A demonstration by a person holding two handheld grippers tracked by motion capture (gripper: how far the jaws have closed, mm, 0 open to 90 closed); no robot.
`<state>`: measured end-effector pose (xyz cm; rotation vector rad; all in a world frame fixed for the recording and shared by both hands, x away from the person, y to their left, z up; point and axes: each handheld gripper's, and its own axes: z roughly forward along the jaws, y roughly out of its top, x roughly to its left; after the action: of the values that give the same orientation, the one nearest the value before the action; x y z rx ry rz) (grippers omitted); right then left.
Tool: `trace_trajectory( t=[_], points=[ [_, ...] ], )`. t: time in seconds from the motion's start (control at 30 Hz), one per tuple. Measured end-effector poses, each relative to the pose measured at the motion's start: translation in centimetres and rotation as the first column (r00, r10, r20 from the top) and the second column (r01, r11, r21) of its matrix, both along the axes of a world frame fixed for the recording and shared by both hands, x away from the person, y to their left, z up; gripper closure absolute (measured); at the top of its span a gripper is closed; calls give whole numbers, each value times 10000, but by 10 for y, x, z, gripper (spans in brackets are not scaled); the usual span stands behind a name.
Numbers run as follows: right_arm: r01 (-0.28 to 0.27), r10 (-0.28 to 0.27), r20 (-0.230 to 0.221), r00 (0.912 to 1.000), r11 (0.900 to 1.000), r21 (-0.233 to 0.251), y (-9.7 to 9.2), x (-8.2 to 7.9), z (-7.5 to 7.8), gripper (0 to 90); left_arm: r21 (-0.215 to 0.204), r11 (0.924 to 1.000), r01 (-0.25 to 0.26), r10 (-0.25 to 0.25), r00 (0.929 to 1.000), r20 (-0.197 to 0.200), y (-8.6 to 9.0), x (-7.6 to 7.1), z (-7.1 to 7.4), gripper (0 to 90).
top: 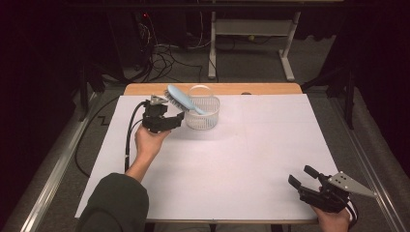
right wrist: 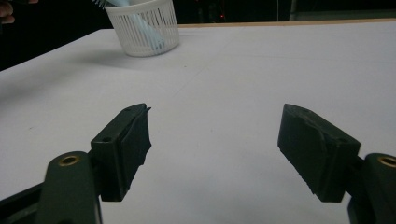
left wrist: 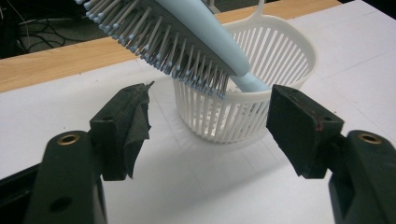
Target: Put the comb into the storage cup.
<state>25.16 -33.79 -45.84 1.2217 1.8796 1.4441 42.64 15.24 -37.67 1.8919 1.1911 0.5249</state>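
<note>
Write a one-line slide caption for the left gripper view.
Open left gripper faces a white slotted basket holding a light blue hairbrush that leans out over its rim, bristles down.

Dim room; grey floor [top: 251, 63]; white desk frame [top: 251, 29] behind; tangled cables [top: 164, 55].

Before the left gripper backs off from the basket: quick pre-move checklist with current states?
1. Hairbrush in the basket: ok, handle end sits inside, bristle head leans out over the rim toward the left gripper.
2. Left gripper free of the brush: ok, jaws stand apart, nothing between the pads, bristles above them.
3. Basket upright on the white mat: ok.
4. Brush stable once left alone: cannot tell, it rests tilted on the rim.
5. Right gripper out of the way: ok, open at the near right corner of the mat, holding nothing.
</note>
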Motion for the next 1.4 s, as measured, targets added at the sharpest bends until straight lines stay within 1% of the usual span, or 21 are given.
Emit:
trace_trajectory(
  t=[0.13,0.53,0.8,0.93,1.07,1.2,1.4],
  points=[
    [10,-10,32,10000,10000,-29,0,0,0,260,-94,10000,-19,21,9999,151,5,-6,2,305],
    [0,0,21,10000,10000,-11,0,0,0,260,-187,9998,12,-7,9997,256,18,-21,2,308],
    [1,-1,16,10000,10000,-9,0,0,0,260,-314,9995,103,-88,9988,480,25,-32,2,308],
    [-14,14,28,10000,10000,-5,-1,0,0,260,-320,9995,49,-29,9981,616,30,-39,1,311],
    [-7,7,12,10000,10000,9,-1,0,0,260,-449,9990,-32,62,9978,658,37,-45,-2,315],
    [5,-5,68,10000,10000,17,-1,0,0,260,-460,9989,-107,136,9980,619,45,-51,-5,316],
    [51,-51,7,10000,10000,-8,-1,0,0,260,-737,9971,-214,266,9971,707,54,-58,-8,316]
  ],
)
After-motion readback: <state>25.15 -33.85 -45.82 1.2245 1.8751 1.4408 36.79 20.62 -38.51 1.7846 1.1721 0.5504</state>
